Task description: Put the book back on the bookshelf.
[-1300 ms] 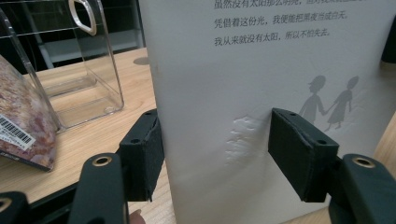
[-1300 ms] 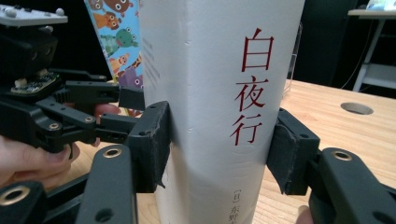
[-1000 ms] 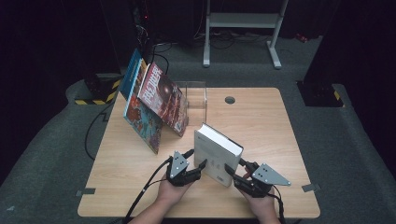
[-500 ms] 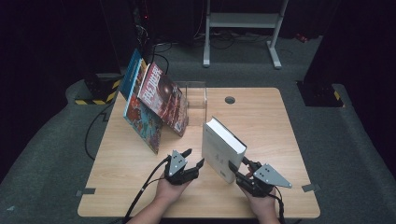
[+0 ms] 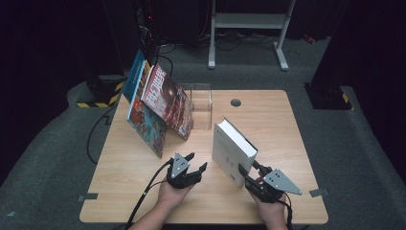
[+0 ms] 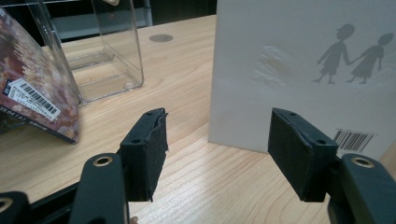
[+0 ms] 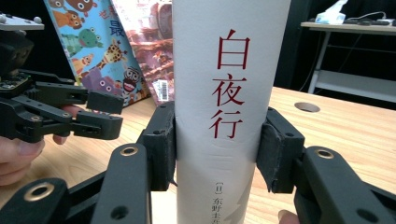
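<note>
A thick white book stands upright on the wooden table, its spine with red characters facing me. My right gripper is shut on the lower spine, one pad pressed on each cover. My left gripper hovers open just left of the book with nothing between its jaws. Its view faces the book's back cover, which carries two grey figures and a barcode. The left gripper also appears in the right gripper view, apart from the book.
Several colourful books lean at the table's back left against a clear acrylic holder. A cable hole sits near the far edge. Bare wood lies right of the white book. A white metal frame stands on the floor beyond.
The white book has tipped from a slanted pose up to standing on its edge in the right gripper. A gap has opened between it and the left gripper, which barely moved.
</note>
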{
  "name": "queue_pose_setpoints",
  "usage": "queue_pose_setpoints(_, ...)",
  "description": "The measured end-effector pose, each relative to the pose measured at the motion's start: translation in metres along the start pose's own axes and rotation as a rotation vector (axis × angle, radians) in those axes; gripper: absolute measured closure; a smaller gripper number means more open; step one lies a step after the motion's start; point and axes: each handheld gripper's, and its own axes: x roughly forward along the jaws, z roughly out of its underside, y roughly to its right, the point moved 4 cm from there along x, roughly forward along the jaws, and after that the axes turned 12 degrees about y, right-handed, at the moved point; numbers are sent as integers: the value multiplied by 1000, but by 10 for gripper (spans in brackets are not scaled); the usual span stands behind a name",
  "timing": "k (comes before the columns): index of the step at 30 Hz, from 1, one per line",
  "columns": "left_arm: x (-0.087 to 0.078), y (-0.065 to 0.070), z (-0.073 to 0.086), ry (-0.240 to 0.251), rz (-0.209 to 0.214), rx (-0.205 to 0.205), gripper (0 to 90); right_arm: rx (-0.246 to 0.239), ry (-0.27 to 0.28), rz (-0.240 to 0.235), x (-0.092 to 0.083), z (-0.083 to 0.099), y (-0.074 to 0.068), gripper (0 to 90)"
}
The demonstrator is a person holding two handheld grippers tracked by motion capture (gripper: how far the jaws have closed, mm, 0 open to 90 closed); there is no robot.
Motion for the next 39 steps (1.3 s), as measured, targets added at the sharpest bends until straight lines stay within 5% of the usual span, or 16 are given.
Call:
queue_pose_setpoints(8,4,-4,2,-30,7,34,385,-2,1,29,-4,0,3,533)
queue_pose_setpoints(13,3,-15,1,-64,6,0,372,-3,0,50,-6,0,5,532)
queue_pose_setpoints(25,-38,-43,14,-188,-3,51,363,2,-1,107,-12,-1,12,529)
queue_pose_setpoints(30,-56,-47,28,-249,-19,110,364,-3,3,129,-8,0,11,529)
queue_pose_setpoints(34,-63,-51,32,-240,-42,117,367,-8,7,174,0,1,6,529)
queue_pose_setpoints(39,-63,-58,36,-252,-52,68,363,-17,-1,199,8,1,2,522)
